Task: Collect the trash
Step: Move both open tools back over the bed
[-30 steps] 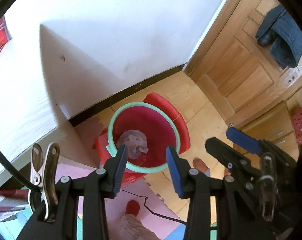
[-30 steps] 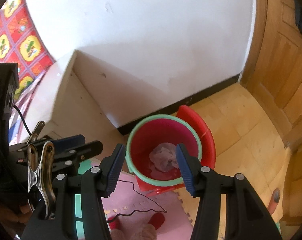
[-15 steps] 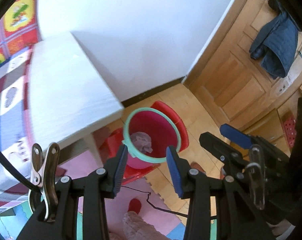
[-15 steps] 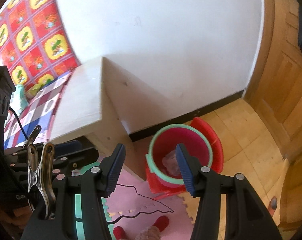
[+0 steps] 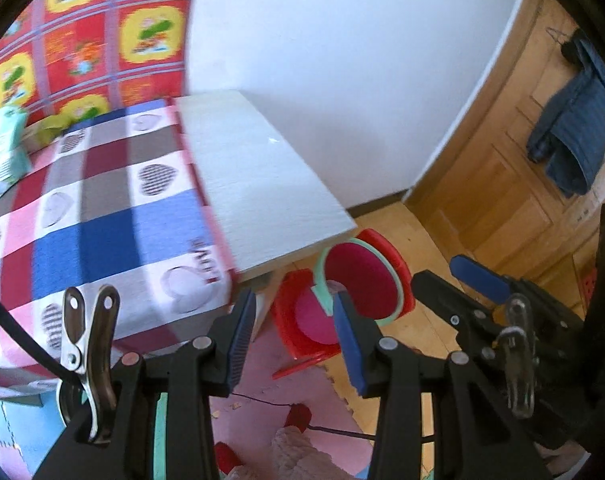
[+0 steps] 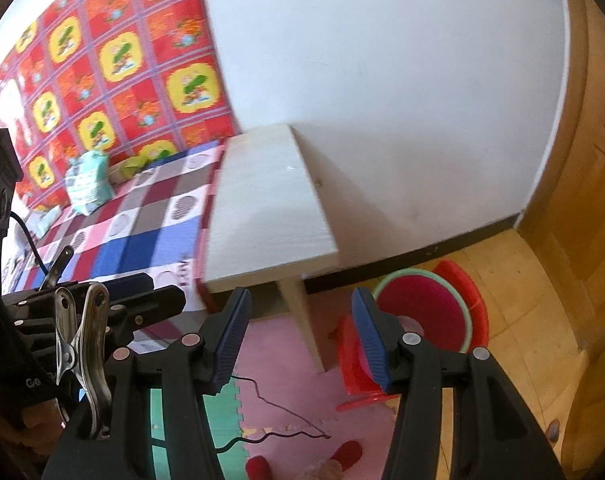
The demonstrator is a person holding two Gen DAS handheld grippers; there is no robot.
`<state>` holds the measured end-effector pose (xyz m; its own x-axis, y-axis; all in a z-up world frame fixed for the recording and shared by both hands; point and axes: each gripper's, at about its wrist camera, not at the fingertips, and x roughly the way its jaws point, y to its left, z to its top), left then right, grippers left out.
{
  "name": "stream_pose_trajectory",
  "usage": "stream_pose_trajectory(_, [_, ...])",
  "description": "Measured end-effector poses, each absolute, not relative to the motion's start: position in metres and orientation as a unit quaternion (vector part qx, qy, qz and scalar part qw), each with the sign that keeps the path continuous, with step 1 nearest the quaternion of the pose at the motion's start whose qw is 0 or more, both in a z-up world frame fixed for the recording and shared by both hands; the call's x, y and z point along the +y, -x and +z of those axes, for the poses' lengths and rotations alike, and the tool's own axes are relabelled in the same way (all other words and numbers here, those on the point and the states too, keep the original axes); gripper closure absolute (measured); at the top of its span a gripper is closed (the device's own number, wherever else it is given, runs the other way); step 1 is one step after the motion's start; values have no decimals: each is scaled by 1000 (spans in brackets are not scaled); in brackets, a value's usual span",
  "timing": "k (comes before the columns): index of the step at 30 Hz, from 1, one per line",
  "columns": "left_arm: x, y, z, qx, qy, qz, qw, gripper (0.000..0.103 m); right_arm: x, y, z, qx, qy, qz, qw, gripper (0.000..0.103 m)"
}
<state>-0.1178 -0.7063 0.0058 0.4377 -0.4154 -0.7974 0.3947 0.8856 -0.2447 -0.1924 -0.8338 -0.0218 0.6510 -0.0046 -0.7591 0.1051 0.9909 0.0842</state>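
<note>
**Trash bin left behind as both tongs swing up to the table**

Trash bin [image 5: 362,284] is seen on the floor just beside the table leg [image 6: 302,320], partly tucked under the corner of the table [image 5: 258,184]; it is kept low and close to the table, presumably so scraps can be dropped in with a short carry. Its red inside is shown, but little of the contents can be made out now. The left gripper [image 5: 294,340] is held with jaws parted and nothing between the pads; the right gripper [image 6: 298,340] is likewise held apart and empty. Both are angled downward over the pink floor mat [image 6: 282,380].

Against the earlier frames, the bin was centred between the jaws with crumpled paper visible inside; now it is pushed down to the lower right and the checked tablecloth [image 5: 102,216] and a pale green packet [image 6: 88,184] on it are brought into view. A return for more trash is judged likely
</note>
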Motion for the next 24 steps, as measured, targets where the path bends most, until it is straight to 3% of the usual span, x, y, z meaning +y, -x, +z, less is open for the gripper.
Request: stream_pose_trajectory(24, [-518,121,61,434,69,-87,894,60,-664,149,14,412,-23,97,906,49])
